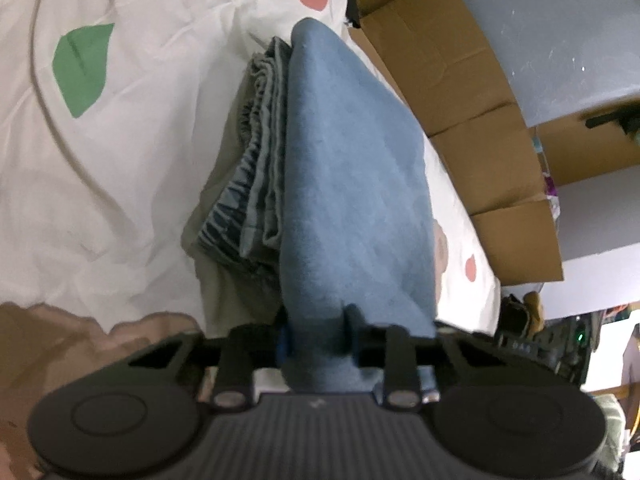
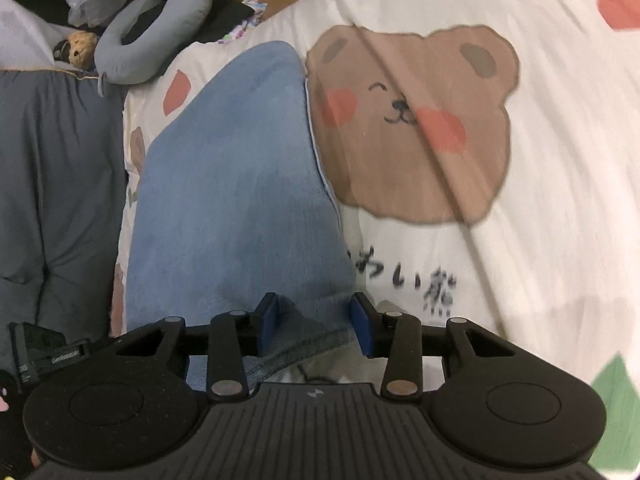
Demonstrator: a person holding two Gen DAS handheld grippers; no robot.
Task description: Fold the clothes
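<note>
Stretching away from both grippers toward twelve o'clock, the blue garment [image 1: 352,168] is lying on a white bedspread [image 1: 132,152] printed with green and coral patches. In the left wrist view, the left gripper [image 1: 318,340] is pinching a bunched fold of the blue cloth, its jaws drawn close on the fabric, which is rising over them and hiding most of the pads. At ten o'clock from that gripper, a folded stack of grey clothes [image 1: 252,168] is sitting just beside the blue garment, its pleated edges touching the blue cloth's left border. Cardboard boxes [image 1: 452,92] are standing along the bed's edge at two o'clock.

In the right wrist view, the right gripper [image 2: 316,326] is holding its blue pads [image 2: 269,320] partly apart, with the near hem of the blue garment [image 2: 236,200] sitting between them; the pads are meeting the cloth on both sides and appear to be gripping it loosely. At two o'clock from this gripper, a brown bear face [image 2: 412,120] printed on the bedspread [image 2: 560,160] is lying just beside the garment's right edge. At ten o'clock, a grey quilt [image 2: 56,168] is lying along the bed's side, with a grey neck pillow [image 2: 148,44] beyond it at eleven o'clock.
</note>
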